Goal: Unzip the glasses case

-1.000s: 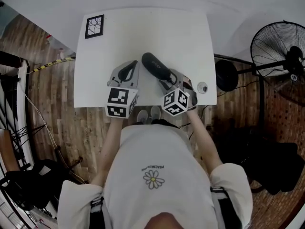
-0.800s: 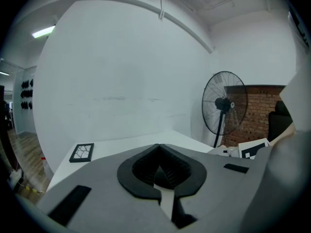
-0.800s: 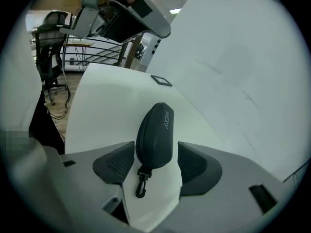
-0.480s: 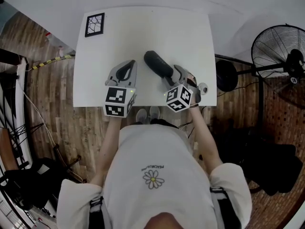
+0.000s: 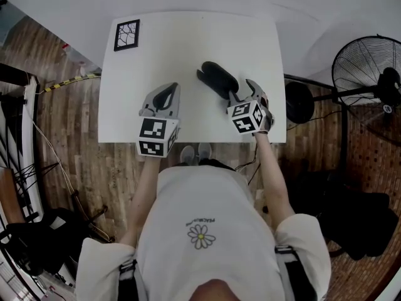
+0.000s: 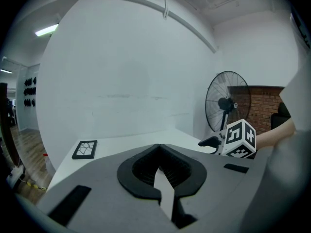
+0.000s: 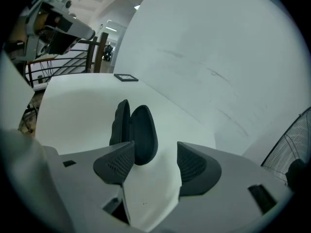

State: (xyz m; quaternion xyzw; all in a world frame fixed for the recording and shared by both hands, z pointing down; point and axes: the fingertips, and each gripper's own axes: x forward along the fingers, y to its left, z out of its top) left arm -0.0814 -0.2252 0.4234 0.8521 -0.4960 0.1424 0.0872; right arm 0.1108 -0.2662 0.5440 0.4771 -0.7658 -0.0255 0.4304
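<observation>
The dark glasses case (image 5: 217, 78) lies right of centre on the white table (image 5: 188, 49). Its two halves stand apart along one edge, which shows plainly in the right gripper view (image 7: 136, 129). My right gripper (image 5: 240, 93) sits at the case's near end, open with nothing between its pads. There the case's near tip lies just ahead of the left pad (image 7: 115, 165); whether they touch is unclear. My left gripper (image 5: 165, 91) rests on the table to the left of the case, apart from it. It is shut, tips together (image 6: 158, 145), and holds nothing.
A black framed tile (image 5: 125, 34) lies at the table's far left corner. A standing fan (image 5: 368, 74) is off the table's right side. The table's near edge runs just behind both grippers, with wooden floor (image 5: 69, 143) around.
The right gripper has moved right and farther onto the table. The case has shifted the same way, and its halves now show apart. The left gripper has stayed put.
</observation>
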